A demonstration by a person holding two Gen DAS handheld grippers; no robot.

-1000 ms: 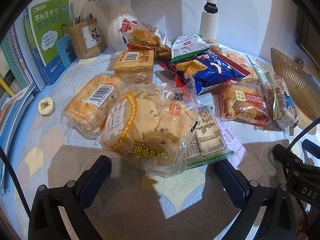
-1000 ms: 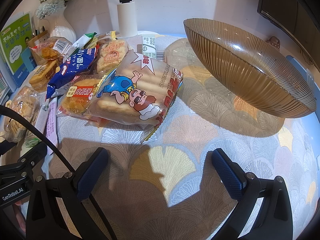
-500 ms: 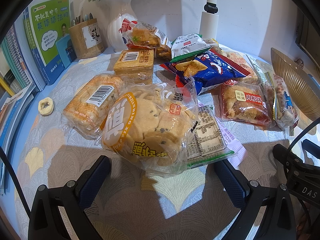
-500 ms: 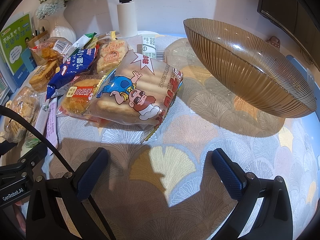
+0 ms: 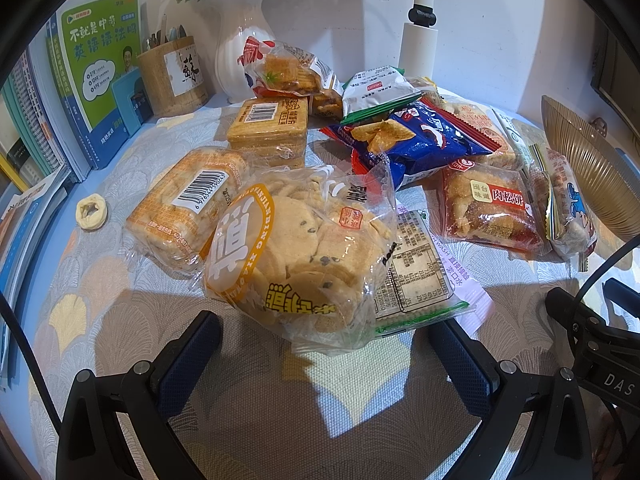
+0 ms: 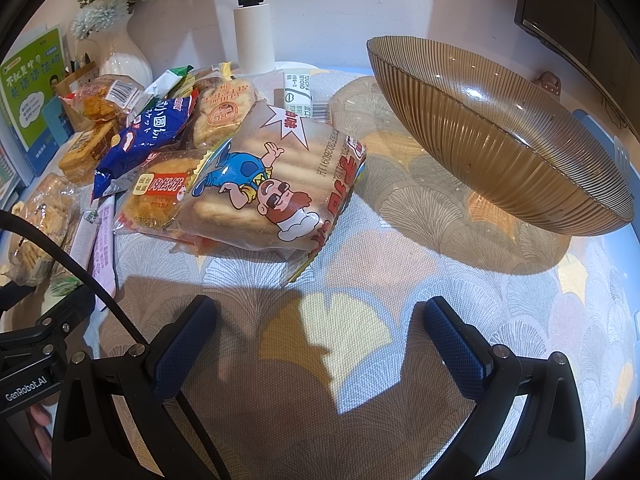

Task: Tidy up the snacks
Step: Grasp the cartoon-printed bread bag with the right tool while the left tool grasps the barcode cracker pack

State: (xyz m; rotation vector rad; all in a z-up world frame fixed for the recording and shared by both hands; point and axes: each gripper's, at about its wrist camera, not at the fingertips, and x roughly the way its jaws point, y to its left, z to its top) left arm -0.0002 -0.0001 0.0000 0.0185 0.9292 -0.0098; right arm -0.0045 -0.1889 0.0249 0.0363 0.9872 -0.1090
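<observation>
Right wrist view: the right gripper (image 6: 320, 344) is held wide open, empty, and the crinkly cartoon-printed biscuit bag (image 6: 276, 192) at 11 o'clock could be crushed if squeezed hard.

Snack packets (image 5: 304, 240) heaped mid-counter (image 5: 100, 320); bowl (image 6: 500, 148) at 2 o'clock of cartoon packet (image 6: 276, 192); books (image 5: 96, 92), vase (image 5: 240, 52) behind at 11.

Red meat-cake pack (image 5: 490, 210): 肉松饼
Green book (image 5: 102, 68): 不就是中考 英语语法
Black camera mount (image 6: 24, 376): GenRobot.AI
Cartoon-man bag (image 6: 276, 188): 20260911H
White tube (image 6: 297, 89): TOUCH & BEYOND
</observation>
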